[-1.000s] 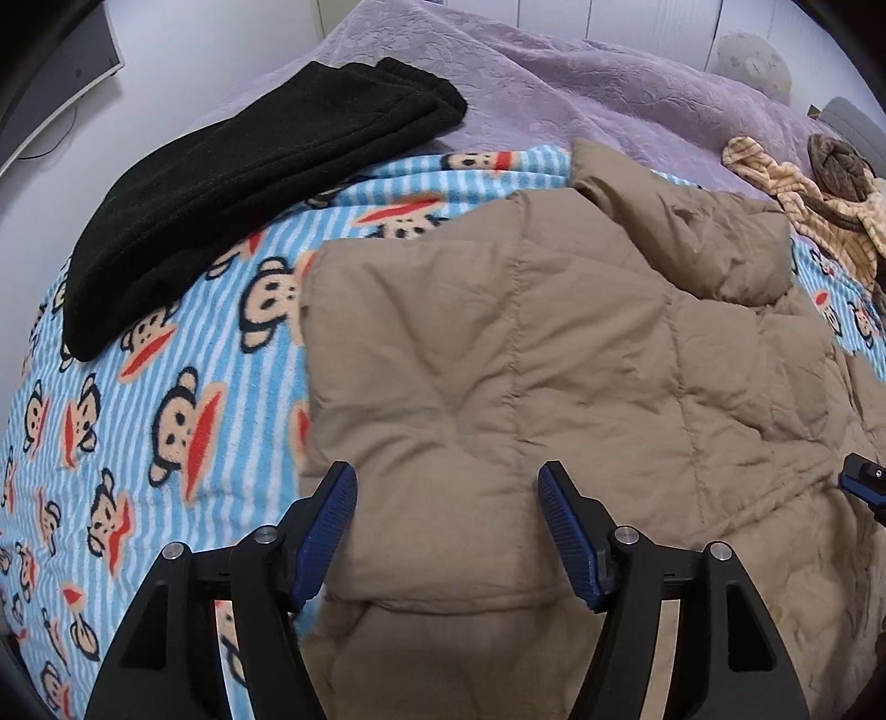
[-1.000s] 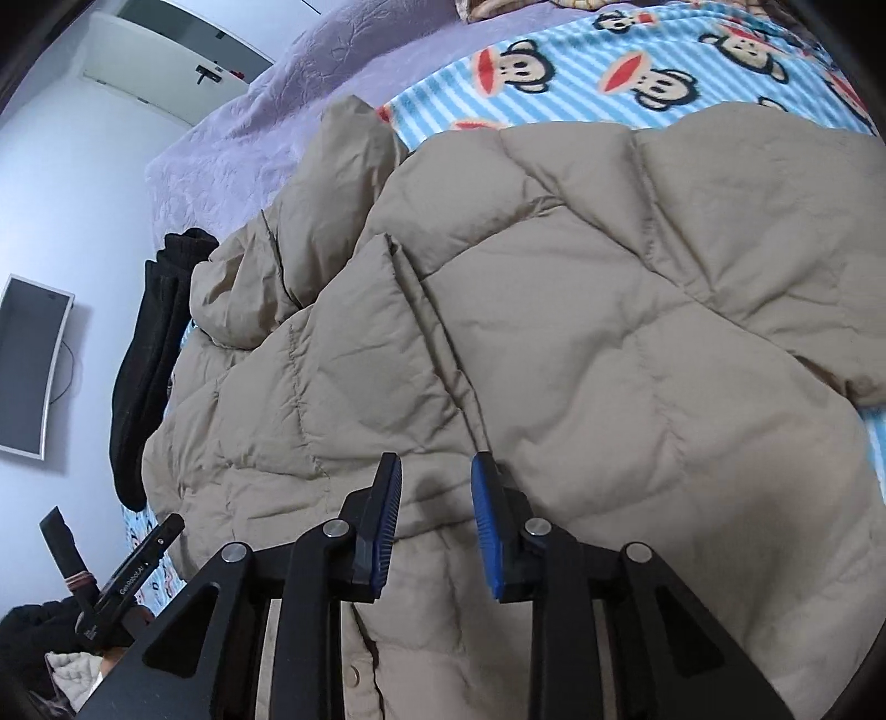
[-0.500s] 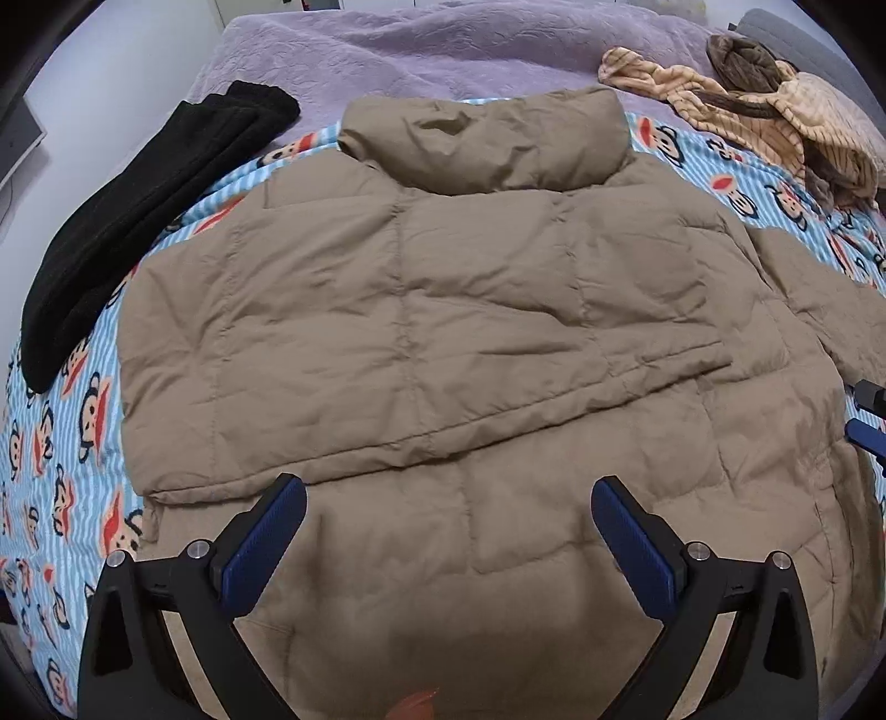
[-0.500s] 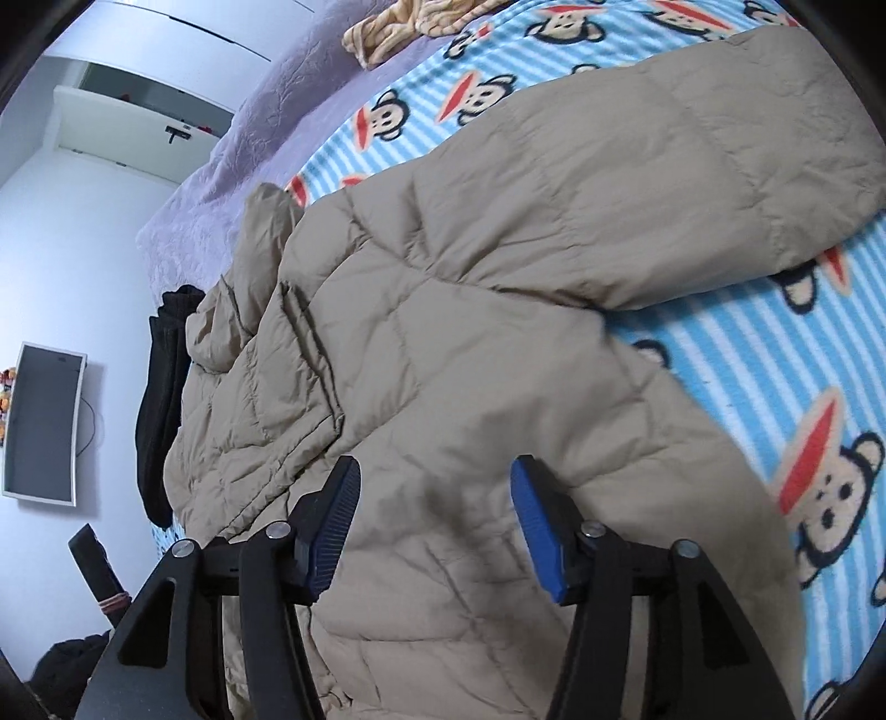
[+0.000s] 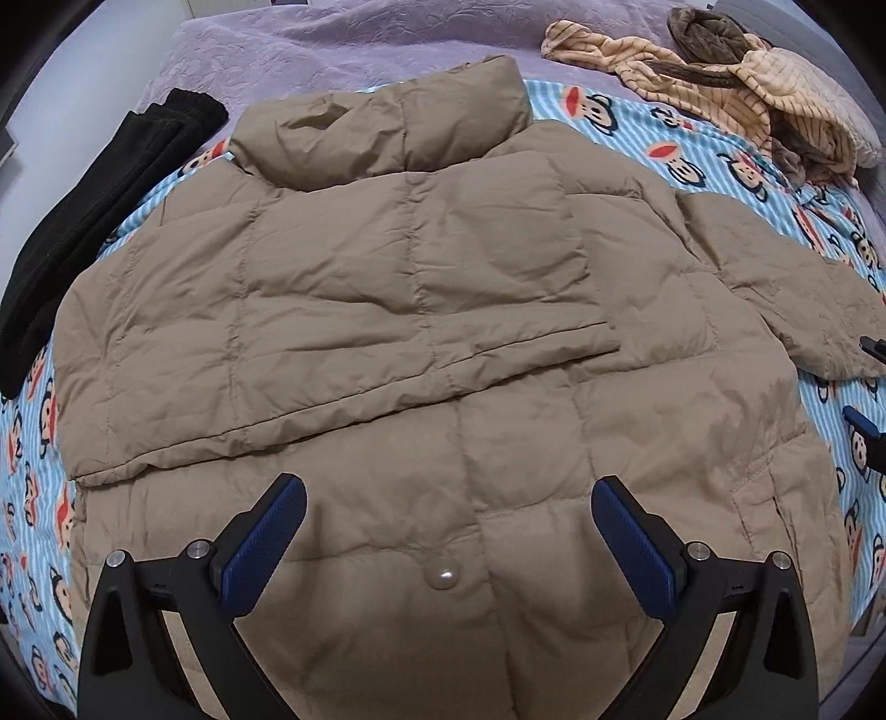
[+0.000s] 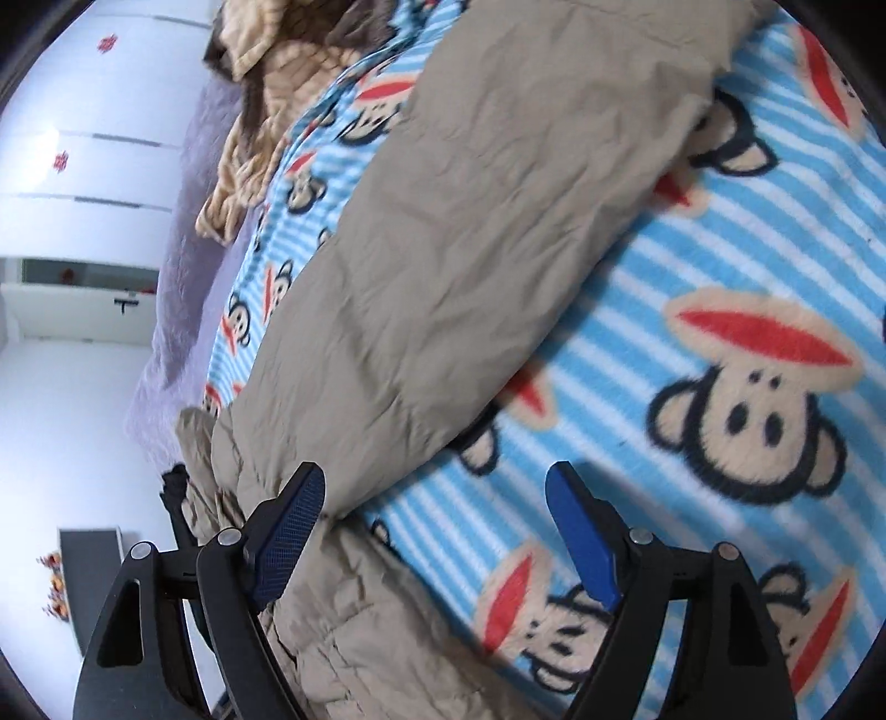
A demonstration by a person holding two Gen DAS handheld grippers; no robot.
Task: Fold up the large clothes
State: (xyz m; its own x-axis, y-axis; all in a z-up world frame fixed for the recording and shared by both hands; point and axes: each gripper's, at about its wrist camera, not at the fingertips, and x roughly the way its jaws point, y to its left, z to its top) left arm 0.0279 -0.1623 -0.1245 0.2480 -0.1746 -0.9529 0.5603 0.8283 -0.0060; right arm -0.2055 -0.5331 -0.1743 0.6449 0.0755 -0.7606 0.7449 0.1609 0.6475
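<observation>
A tan puffer jacket (image 5: 421,310) lies spread on the blue monkey-print blanket (image 5: 33,498), collar at the far side. Its left sleeve is folded across the body; its right sleeve (image 5: 786,299) stretches out to the right. My left gripper (image 5: 448,531) is open and empty above the jacket's near hem, by a snap button (image 5: 441,576). My right gripper (image 6: 437,526) is open and empty, low over the blanket (image 6: 720,387) beside the outstretched sleeve (image 6: 487,232). Its tips show at the right edge of the left wrist view (image 5: 872,382).
A folded black garment (image 5: 88,221) lies at the left on the bed. A heap of striped beige and brown clothes (image 5: 747,83) lies at the far right. A purple bedspread (image 5: 360,50) covers the far side. White wardrobe doors (image 6: 83,138) stand beyond the bed.
Both grippers have opened wider. The left one has pulled back over the hem. The right one has swung right, off the jacket body to the outstretched sleeve.
</observation>
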